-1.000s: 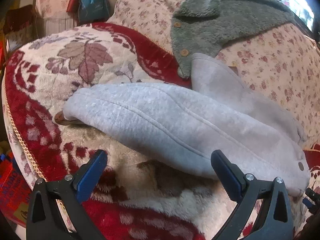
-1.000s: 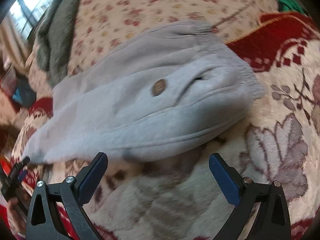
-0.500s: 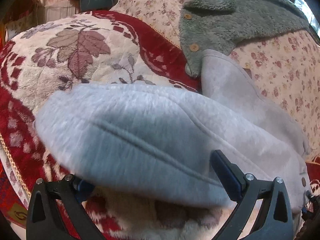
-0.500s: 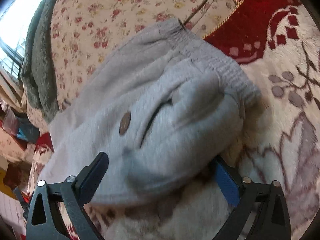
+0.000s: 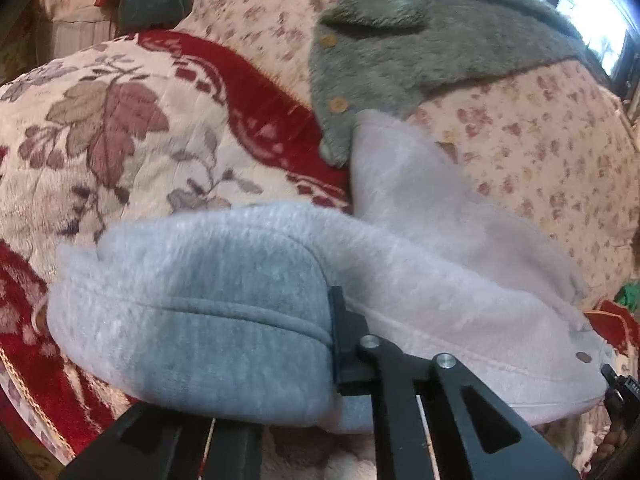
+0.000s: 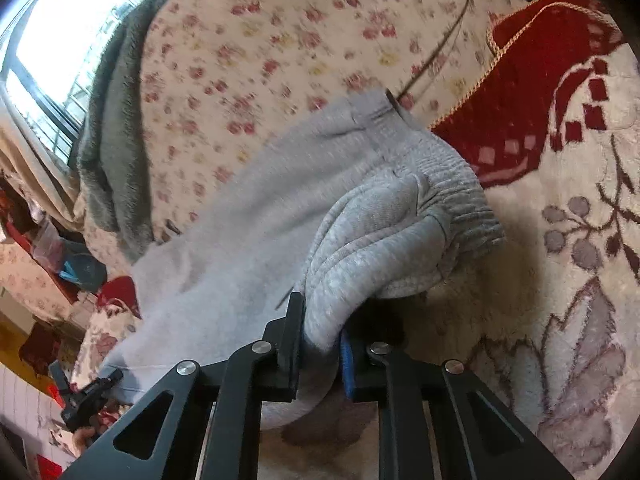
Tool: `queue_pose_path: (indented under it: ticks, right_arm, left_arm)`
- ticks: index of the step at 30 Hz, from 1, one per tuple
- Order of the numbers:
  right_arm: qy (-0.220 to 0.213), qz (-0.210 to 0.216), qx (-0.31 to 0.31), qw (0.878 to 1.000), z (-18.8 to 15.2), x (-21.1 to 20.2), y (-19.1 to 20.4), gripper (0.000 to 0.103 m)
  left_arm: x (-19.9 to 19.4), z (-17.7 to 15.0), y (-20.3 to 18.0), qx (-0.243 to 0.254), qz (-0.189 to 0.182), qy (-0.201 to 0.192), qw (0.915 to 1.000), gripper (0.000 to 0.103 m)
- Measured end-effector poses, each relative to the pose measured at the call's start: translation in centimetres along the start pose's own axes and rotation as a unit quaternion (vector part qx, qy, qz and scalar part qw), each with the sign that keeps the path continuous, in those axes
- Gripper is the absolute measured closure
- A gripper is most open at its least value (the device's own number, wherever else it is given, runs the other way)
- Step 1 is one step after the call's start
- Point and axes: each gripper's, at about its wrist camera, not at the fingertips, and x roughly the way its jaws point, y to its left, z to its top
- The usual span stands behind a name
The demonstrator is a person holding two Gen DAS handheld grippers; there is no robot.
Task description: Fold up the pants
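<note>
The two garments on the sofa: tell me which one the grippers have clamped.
The light grey pants, not the fuzzy green-grey buttoned jacket behind. Left gripper and right gripper both pinch the pants' near edge.

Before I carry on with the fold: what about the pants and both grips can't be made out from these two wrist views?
- Left wrist view: left gripper's other finger is buried under the grey pants.
- Right wrist view: right gripper's pads are mostly wrapped in cloth beside the waistband.
- Both views: the pants' underside is hidden against the patterned blanket.
- Left wrist view: the far leg's end is tucked under the green fleece jacket.
</note>
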Motion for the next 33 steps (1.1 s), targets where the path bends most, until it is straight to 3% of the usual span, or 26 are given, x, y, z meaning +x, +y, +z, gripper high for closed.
queue_pose_path:
  ticks: [7,15,23,27,28,30,31,32,33]
  right_arm:
    - [-0.026,0.035,-0.009,0.999,0.3,-5.1,1.5,0.088]
    - [-0.043,0.032,-0.035,0.998,-1.6,-11.9,1.9,0.089]
    - [0.001,0.011,-0.032,0.999,-5.8,-13.7,-0.5,0.090]
    - [0.050,-0.018,-0.008,0.999,-7.8,-11.8,-3.1,0.090]
    - [0.064,-0.031,-0.004,0.997,-8.1,-10.9,-3.7,0.090]
    - [0.080,-0.051,0.006,0.995,-8.3,-9.9,-4.6,0.088]
    - [0.081,-0.050,0.016,0.995,-8.4,-9.6,-5.0,0.087]
    - [0.085,-0.048,0.034,0.995,-8.4,-9.4,-5.5,0.084]
    - [0.089,-0.049,0.039,0.994,-8.3,-9.4,-5.7,0.082]
  left_arm:
    - [-3.6,0.7,0.4,0.003,-0.047,-0.006,0.9989,0.094]
    - [-6.6,-2.4,0.6,0.041,-0.079,0.021,0.9958,0.094]
    - [-7.0,-6.2,1.3,0.063,-0.066,0.055,0.9942,0.093]
    - [-5.6,-7.5,2.1,0.051,-0.048,0.072,0.9949,0.093]
    - [-5.4,-7.7,2.3,0.046,-0.043,0.073,0.9953,0.088]
    - [-5.2,-8.0,2.8,0.033,-0.031,0.072,0.9963,0.064]
    - [-5.1,-8.1,3.0,0.028,-0.028,0.070,0.9967,0.042]
    - [-5.3,-8.1,3.4,0.018,-0.029,0.064,0.9973,0.031]
    - [-5.5,-8.1,3.6,0.010,-0.033,0.060,0.9976,0.030]
